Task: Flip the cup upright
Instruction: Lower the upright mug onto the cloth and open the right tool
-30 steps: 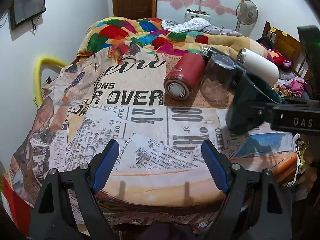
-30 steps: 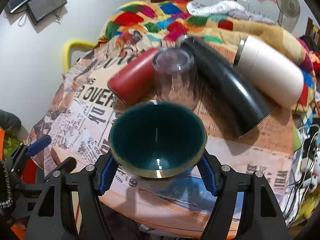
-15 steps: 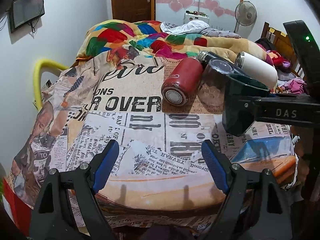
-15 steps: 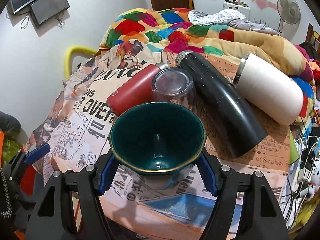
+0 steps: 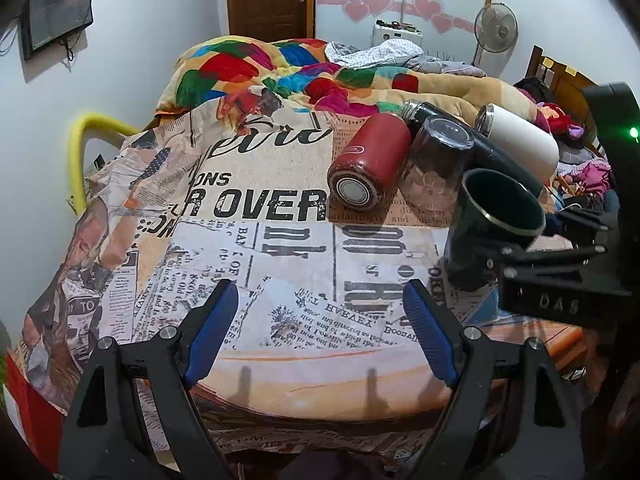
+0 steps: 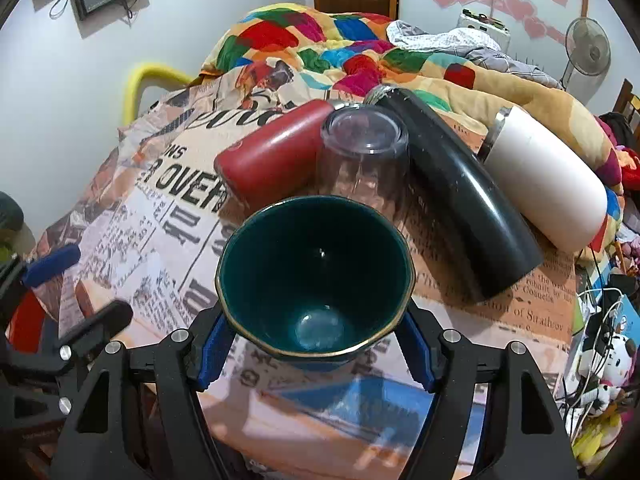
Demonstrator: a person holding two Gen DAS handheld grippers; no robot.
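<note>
A dark teal cup (image 6: 316,276) with a gold rim sits between the blue pads of my right gripper (image 6: 316,344), which is shut on it. Its mouth faces up and toward the camera. In the left wrist view the cup (image 5: 492,232) stands nearly upright at the right, low over the newspaper-print cloth (image 5: 280,240), with the right gripper (image 5: 560,280) clamped on it. My left gripper (image 5: 320,332) is open and empty above the cloth's near edge.
Behind the cup lie a red flask (image 6: 272,156), an upside-down clear glass (image 6: 362,156), a black flask (image 6: 460,196) and a white flask (image 6: 548,184). A colourful quilt (image 6: 320,48) lies at the back. Cables and toys (image 6: 604,340) are at the right.
My right gripper has turned the cup from lying tilted to nearly upright and lowered it toward the cloth. The left gripper has stayed where it was, open.
</note>
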